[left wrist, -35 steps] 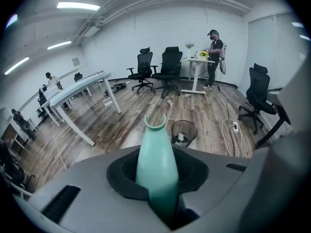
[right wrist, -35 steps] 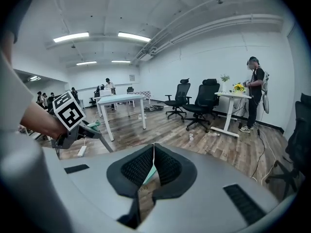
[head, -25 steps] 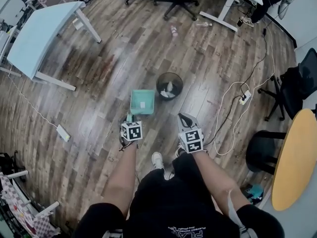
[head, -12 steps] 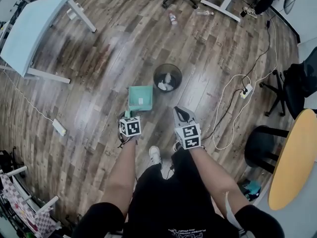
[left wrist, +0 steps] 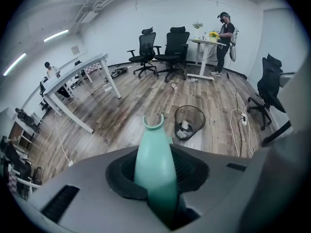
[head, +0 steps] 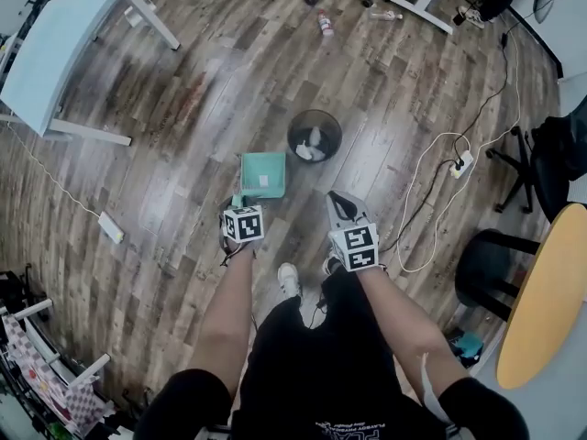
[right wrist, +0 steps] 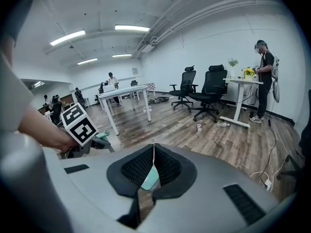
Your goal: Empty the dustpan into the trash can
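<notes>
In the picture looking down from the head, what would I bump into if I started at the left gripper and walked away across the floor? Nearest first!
left gripper → teal dustpan, held by its handle → black mesh trash can → small bottle lying on the floor

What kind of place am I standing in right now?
Most likely an open-plan office or lab workspace. It has black swivel office chairs, white desks, long ceiling strip lights, and a mesh trash can on the wood-look floor.
</notes>
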